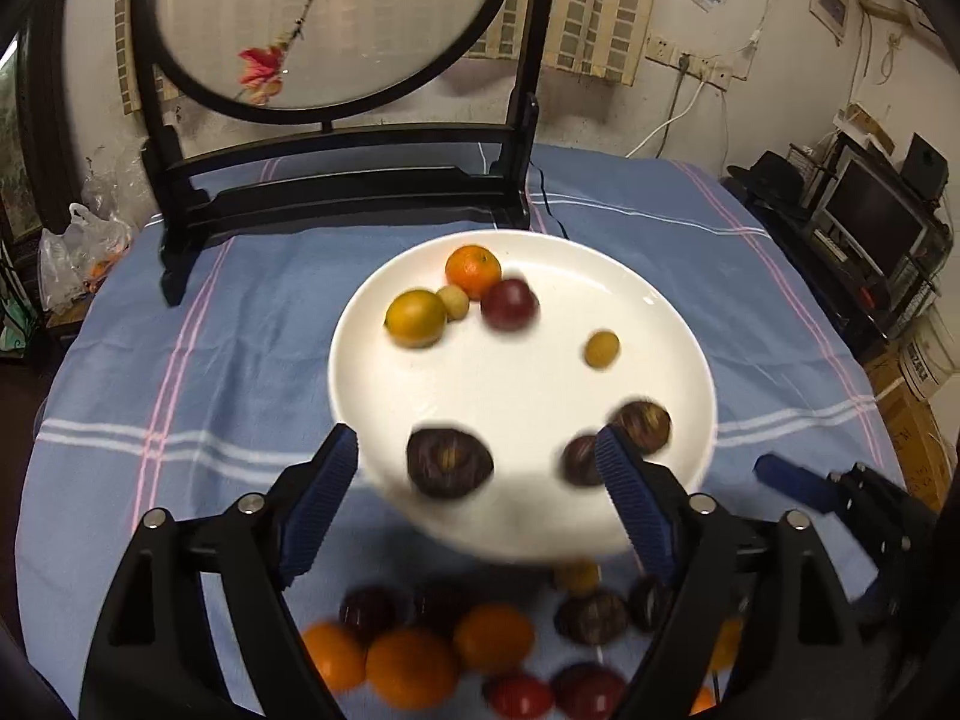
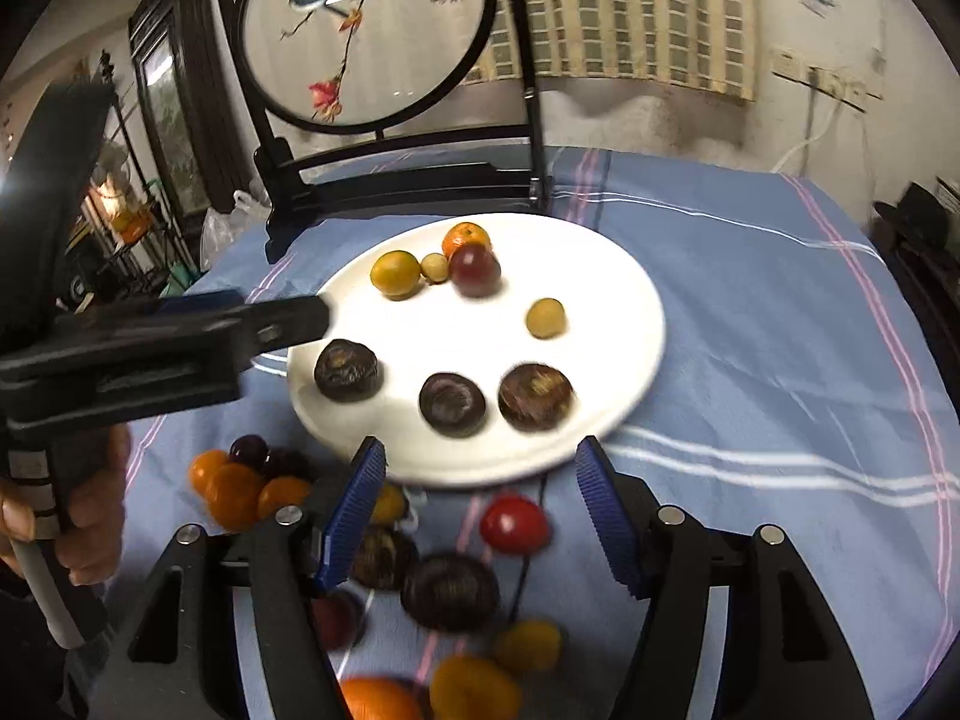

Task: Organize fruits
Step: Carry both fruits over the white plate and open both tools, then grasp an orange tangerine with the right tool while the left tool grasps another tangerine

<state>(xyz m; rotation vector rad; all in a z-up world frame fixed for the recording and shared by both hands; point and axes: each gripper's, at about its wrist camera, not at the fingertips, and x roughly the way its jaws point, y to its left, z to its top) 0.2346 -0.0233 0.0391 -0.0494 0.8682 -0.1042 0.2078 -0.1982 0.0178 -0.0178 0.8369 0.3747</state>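
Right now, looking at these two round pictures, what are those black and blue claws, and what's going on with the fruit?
The claws are two hand-held grippers, each carrying a camera looking along its fingers. One picture comes from the left gripper, the other from the right gripper. Both are open and hold nothing. In the right view you also see the person's hand holding the left tool. On the blue tablecloth stands a white plate with eight fruits: an orange, a red plum, yellow ones and three dark ones. More fruit lies loose on the cloth in front of the plate.

Black brush-written Chinese characters showing on round white embroidered silk screen in dark wooden frame (image 1: 336,18); too blurred for reading.
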